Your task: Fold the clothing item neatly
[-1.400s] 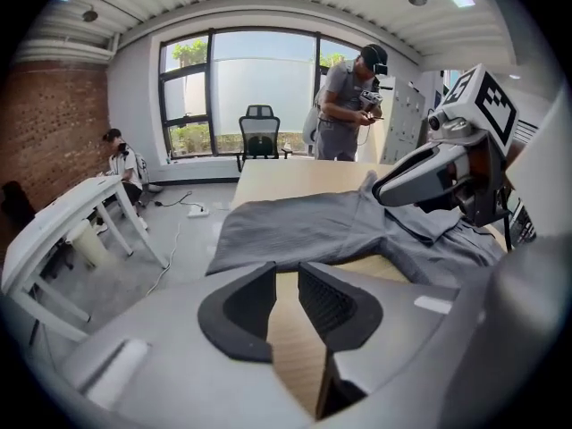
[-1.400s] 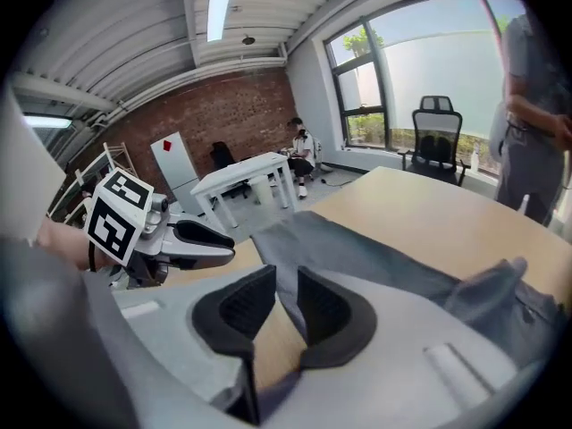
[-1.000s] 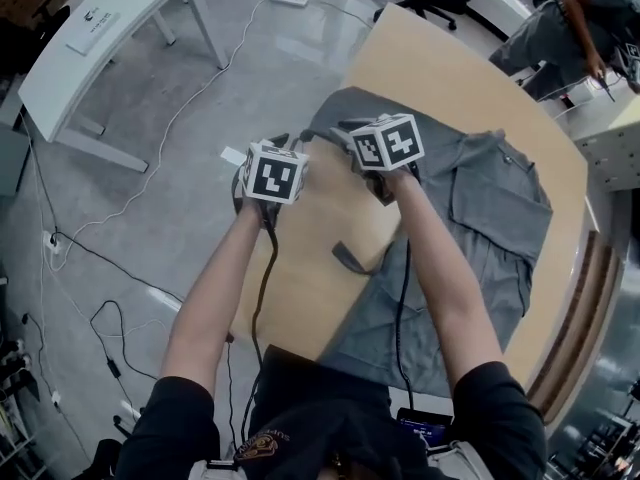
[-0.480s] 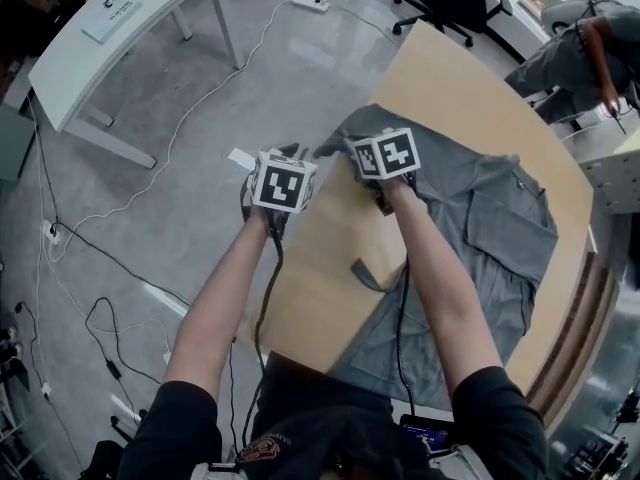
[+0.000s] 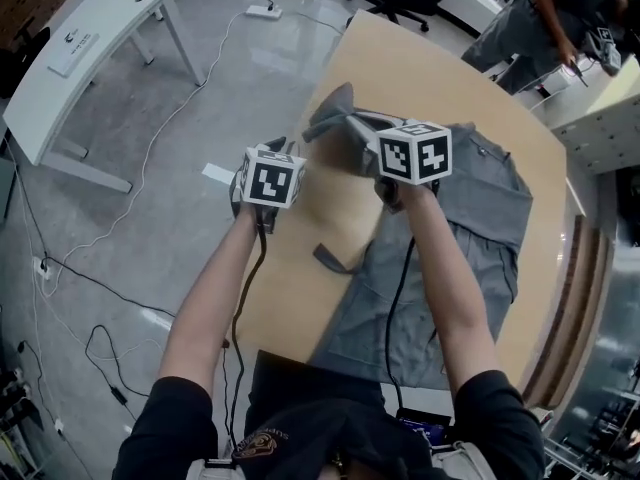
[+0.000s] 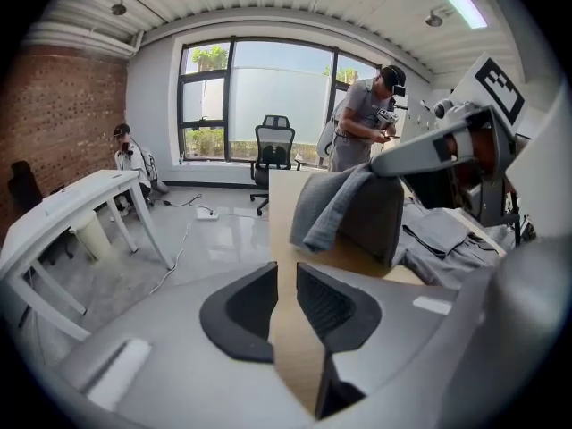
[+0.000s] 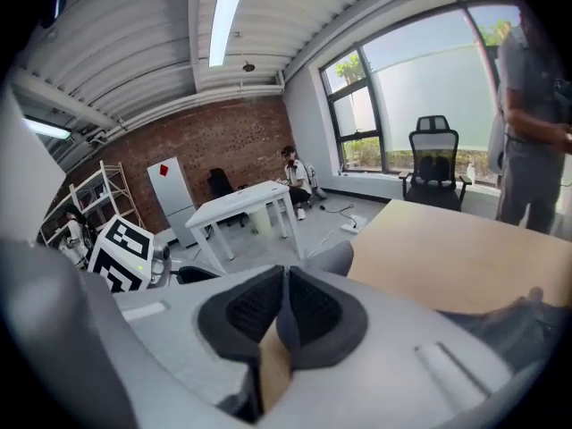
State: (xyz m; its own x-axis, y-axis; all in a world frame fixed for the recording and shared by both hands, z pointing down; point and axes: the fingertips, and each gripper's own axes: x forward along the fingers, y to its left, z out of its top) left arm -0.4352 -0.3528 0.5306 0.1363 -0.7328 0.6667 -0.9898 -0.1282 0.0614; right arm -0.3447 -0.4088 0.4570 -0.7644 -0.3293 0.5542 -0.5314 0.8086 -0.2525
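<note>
- Grey garment (image 5: 470, 228) is mostly spread out on the 3 o'clock side of the surface (image 5: 440, 78). Folding has barely started imo.
- Right gripper (image 7: 284, 304): jaws just closed, pinching its 12 o'clock corner up.
- Left gripper (image 6: 286, 298): jaws slightly apart, empty.

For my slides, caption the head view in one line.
Right tongs, jaws just closed on the grey garment, hold its edge up off the table; left tongs open.

A light wooden bench (image 5: 440, 78) runs from the upper middle of the frame to its lower right. A grey garment (image 5: 470, 218) lies spread over its right half, one strap (image 5: 335, 260) trailing onto bare wood at centre.
</note>
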